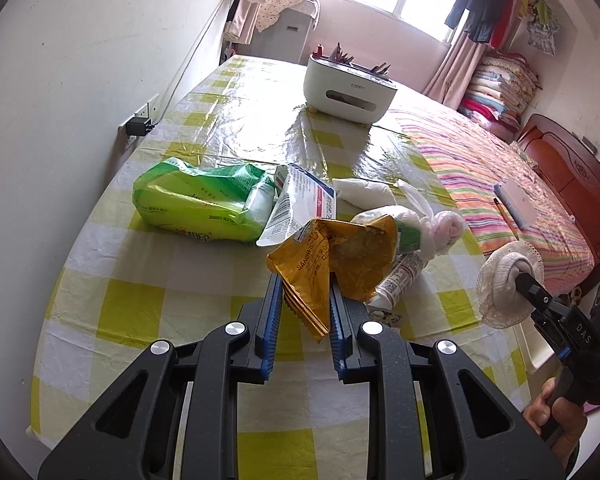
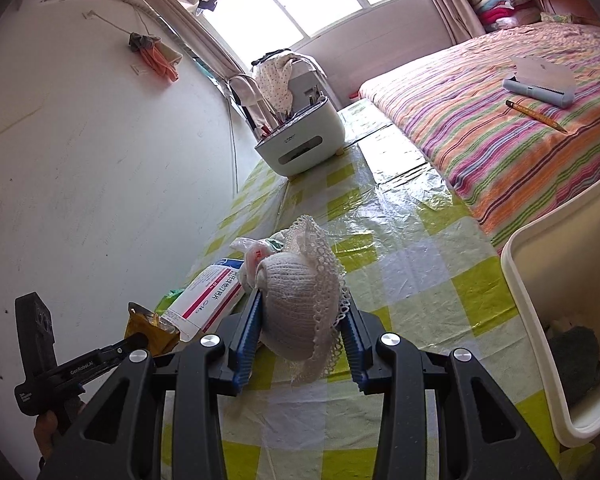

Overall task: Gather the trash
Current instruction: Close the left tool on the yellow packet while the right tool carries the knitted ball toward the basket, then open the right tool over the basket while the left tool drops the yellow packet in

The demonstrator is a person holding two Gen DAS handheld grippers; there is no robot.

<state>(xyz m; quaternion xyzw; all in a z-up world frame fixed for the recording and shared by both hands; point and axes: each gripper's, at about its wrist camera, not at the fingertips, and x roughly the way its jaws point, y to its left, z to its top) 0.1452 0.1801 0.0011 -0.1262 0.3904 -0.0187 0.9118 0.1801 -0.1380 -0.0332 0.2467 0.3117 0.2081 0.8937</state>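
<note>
My left gripper [image 1: 303, 300] is shut on a crumpled yellow snack wrapper [image 1: 332, 264] and holds it just above the checked table. My right gripper [image 2: 302, 312] is shut on a white lace-edged sock ball [image 2: 304, 308], held above the table; the sock also shows at the right of the left wrist view [image 1: 508, 280]. Behind the wrapper lie a green tissue pack [image 1: 204, 204], a white and red box [image 1: 300, 204], a small tube [image 1: 400, 280], a white tissue wad [image 1: 364, 192] and a knotted plastic bag [image 1: 420, 224]. A white bin [image 2: 556, 320] stands at the table's right edge.
A white organiser box [image 1: 348, 88] with pens stands far back on the table [image 1: 180, 300]. A striped bed [image 2: 520, 128] runs along the right, with a grey case and a pencil on it. A wall socket with a plug [image 1: 140, 124] is on the left wall.
</note>
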